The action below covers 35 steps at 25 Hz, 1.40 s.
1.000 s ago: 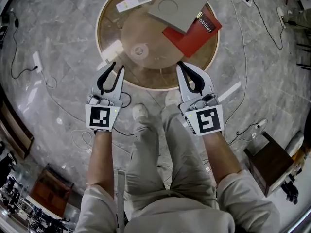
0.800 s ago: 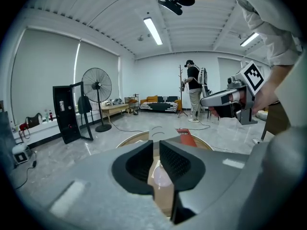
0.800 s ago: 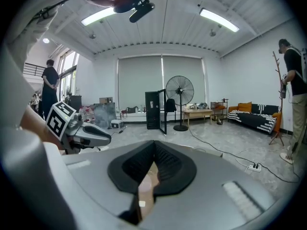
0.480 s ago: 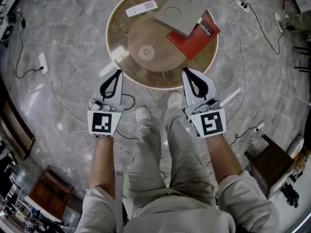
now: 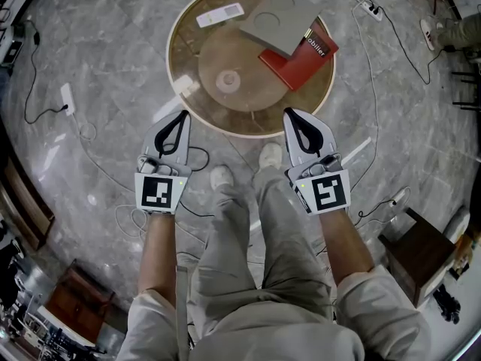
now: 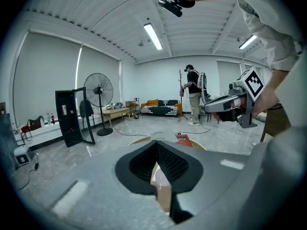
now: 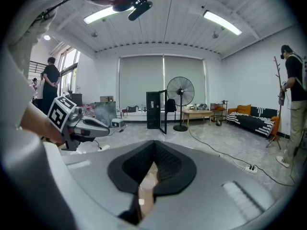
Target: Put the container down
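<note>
A small clear round container [image 5: 225, 80] stands on the round glass table [image 5: 197, 119], near its middle, with no gripper touching it. My left gripper [image 5: 184, 114] is shut and empty, its tips just at the table's near rim, left of the container. My right gripper [image 5: 288, 112] is also shut and empty, at the near rim on the right. In the left gripper view the shut jaws [image 6: 156, 143] point across the table, and the right gripper [image 6: 211, 108] hangs level to the side. In the right gripper view the left gripper [image 7: 115, 127] shows at the left.
A grey flat board [image 5: 279, 21], a red book [image 5: 304, 57] and a white strip [image 5: 220, 14] lie on the table's far half. Cables and power strips [image 5: 66, 96] run over the marble floor. A wooden stool [image 5: 417, 254] stands at the right. A person [image 6: 194, 95] stands far back.
The left jaws have closed with nothing between them. Both grippers have drawn back from over the table's edge to its near rim. The container stays on the table.
</note>
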Each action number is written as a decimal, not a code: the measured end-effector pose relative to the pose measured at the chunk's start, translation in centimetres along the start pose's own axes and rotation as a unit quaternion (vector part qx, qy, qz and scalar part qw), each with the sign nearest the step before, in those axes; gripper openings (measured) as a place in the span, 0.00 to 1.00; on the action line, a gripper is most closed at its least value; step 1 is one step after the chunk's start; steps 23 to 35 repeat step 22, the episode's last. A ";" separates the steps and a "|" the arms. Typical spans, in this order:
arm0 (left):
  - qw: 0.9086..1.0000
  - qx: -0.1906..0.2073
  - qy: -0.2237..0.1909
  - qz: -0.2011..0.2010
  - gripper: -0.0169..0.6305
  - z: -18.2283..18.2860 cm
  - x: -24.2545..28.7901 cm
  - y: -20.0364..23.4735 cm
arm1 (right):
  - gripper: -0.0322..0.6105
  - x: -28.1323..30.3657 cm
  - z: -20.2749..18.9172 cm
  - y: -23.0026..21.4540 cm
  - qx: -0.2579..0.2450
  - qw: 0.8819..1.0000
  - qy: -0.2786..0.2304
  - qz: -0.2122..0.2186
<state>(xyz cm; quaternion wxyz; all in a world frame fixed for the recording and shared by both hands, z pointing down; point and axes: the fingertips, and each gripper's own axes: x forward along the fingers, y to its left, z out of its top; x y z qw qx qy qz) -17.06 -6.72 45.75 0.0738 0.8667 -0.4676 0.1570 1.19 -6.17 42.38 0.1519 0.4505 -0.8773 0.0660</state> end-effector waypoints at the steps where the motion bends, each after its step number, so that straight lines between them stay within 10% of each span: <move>1: 1.000 0.000 0.000 0.000 0.04 0.0 -0.1 0.0 | 0.05 -0.1 0.0 0.0 0.000 1.000 0.000 -0.001; 35: 1.000 -0.001 0.005 -0.004 0.04 -0.5 -0.6 0.1 | 0.05 -0.4 0.3 0.7 -0.011 1.000 0.001 -0.005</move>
